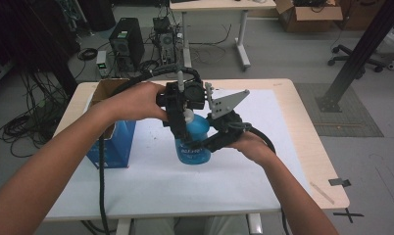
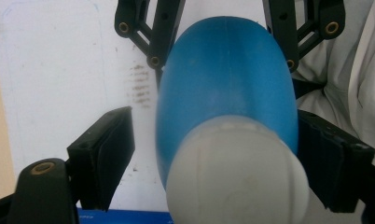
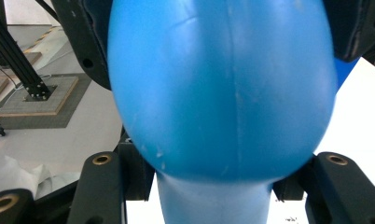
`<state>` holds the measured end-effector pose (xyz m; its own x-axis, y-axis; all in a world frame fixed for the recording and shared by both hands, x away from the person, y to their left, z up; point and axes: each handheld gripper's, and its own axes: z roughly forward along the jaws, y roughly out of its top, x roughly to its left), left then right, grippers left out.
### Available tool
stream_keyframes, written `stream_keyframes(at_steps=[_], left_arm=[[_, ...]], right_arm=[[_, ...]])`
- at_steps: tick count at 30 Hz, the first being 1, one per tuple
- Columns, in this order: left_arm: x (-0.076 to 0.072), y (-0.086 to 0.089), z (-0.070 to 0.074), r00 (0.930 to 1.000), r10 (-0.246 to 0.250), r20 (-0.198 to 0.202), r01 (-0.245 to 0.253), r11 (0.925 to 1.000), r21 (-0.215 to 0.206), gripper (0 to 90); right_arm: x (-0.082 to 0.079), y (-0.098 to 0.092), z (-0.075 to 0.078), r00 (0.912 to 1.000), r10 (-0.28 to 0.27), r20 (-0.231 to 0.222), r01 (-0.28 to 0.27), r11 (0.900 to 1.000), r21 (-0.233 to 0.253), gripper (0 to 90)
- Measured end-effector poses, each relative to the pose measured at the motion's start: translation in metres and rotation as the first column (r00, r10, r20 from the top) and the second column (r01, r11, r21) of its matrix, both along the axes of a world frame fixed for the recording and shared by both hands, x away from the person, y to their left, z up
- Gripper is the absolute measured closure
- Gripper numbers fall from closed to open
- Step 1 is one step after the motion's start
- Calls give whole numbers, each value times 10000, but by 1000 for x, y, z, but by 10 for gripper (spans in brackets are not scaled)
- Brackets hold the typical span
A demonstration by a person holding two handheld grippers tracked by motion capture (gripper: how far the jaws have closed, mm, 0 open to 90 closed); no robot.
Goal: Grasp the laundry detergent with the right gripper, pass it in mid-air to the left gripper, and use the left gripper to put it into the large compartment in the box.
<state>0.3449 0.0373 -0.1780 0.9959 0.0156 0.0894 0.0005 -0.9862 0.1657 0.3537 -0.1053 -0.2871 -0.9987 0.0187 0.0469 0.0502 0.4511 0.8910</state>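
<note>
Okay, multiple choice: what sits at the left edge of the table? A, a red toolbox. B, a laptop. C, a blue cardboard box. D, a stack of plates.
C: in the high view an open blue box stands on the table at its left edge, beside the left forearm.

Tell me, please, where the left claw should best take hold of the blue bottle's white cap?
Probably around the white cap from straight above, jaws on opposite sides: it is round and faces up, atop the blue bottle. The left claw already straddles it, and the right claw appears to hold the body.
</note>
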Motion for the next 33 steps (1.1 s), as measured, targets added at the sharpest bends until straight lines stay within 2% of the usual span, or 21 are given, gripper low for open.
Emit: stream_keyframes(at_steps=[16, 24, 29, 33], left_arm=[[0, 0, -2, 9999, -48, -119, 49, 10000, 66, 267], [0, 0, -3, 9994, -173, -288, 173, 9998, 14, 373], [0, 1, -2, 9993, -158, -340, 158, 9999, -23, 376], [-1, 0, -2, 9995, -220, -237, 220, 9998, -11, 377]], right_arm=[[0, 0, 0, 10000, 14, -2, -14, 10000, 25, 433], [0, 0, -1, 10000, -4, -9, 4, 10000, 4, 433], [-1, 0, -1, 10000, 26, -25, -26, 10000, 34, 433], [-1, 0, -1, 10000, 16, -23, -16, 10000, 36, 433]])
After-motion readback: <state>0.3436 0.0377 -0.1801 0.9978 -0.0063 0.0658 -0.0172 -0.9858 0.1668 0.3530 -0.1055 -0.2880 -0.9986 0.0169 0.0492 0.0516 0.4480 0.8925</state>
